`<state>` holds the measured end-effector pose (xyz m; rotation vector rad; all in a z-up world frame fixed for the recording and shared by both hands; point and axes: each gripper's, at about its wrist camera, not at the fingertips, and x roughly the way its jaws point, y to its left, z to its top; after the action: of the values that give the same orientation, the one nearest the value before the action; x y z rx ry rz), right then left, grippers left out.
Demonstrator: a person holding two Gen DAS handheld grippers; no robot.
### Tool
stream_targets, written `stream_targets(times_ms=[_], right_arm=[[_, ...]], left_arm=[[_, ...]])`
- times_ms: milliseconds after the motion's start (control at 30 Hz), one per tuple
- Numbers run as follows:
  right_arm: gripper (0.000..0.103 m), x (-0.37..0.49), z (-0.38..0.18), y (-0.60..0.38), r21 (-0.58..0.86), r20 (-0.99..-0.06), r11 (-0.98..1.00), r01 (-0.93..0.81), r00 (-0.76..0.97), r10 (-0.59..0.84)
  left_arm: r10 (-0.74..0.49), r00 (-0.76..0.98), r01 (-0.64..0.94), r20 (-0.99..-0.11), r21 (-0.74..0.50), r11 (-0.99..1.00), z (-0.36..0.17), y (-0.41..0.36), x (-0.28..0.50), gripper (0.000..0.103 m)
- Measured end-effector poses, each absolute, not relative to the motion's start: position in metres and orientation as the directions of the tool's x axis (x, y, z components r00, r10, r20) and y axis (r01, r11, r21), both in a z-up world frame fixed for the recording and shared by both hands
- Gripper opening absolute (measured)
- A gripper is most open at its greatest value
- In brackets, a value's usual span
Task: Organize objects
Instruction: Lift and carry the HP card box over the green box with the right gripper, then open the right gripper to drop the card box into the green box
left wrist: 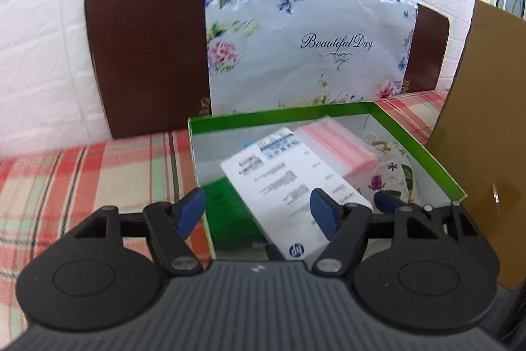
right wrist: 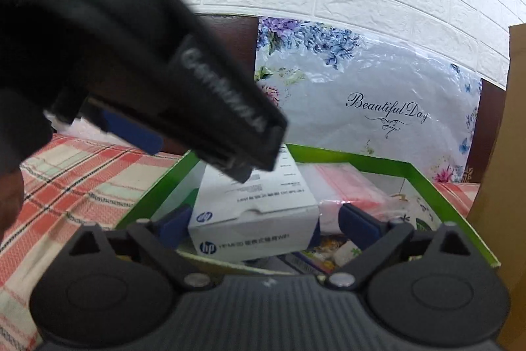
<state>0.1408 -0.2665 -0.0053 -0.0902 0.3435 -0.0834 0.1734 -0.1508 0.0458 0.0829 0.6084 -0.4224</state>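
A white HP carton (left wrist: pixel 289 186) lies tilted inside an open green box (left wrist: pixel 279 114) on a plaid bedcover. My left gripper (left wrist: pixel 257 213) hovers open over the box's near left corner; its blue pads grip nothing. In the right wrist view the same carton (right wrist: pixel 256 219) sits between the spread fingers of my right gripper (right wrist: pixel 266 223). The left pad is close to the carton's side and the right pad stands clear of it, so the gripper is open. The left gripper (right wrist: pixel 131 130) looms blurred at the upper left, above the green box (right wrist: pixel 361 158).
A pack of pink-striped zip bags (left wrist: pixel 332 147) and a floral pouch (left wrist: pixel 394 173) also lie in the box. Behind it a floral "Beautiful Day" bag (left wrist: pixel 296 48) leans on a brown headboard (left wrist: pixel 144 55). Brown cardboard (left wrist: pixel 486 120) stands at the right; plaid bedding (left wrist: pixel 82 180) spreads left.
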Motion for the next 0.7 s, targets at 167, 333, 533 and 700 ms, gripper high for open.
stream_targets(times_ms=[167,333,533,700], right_arm=[[0.101,0.128,-0.007,-0.275,-0.057,-0.298,0.995,0.085,0.95,-0.099],[0.102,0.093,-0.007,-0.274,-0.007,-0.321,0.994,0.105,0.941,-0.102],[0.102,0.062,-0.015,-0.278,0.043,-0.416,0.995,0.09,0.907,-0.064],[0.102,0.044,-0.022,-0.278,0.084,-0.471,0.991,0.102,0.88,-0.051]], left_arm=[[-0.311,0.75,0.367,-0.583,-0.024,0.93,0.043,-0.139,0.164,0.078],[-0.277,0.761,0.344,-0.586,0.003,0.939,0.043,-0.126,0.14,0.08],[-0.252,0.756,0.335,-0.604,0.027,0.942,0.035,-0.112,0.108,0.082],[-0.23,0.749,0.325,-0.622,0.043,0.945,0.025,-0.097,0.088,0.084]])
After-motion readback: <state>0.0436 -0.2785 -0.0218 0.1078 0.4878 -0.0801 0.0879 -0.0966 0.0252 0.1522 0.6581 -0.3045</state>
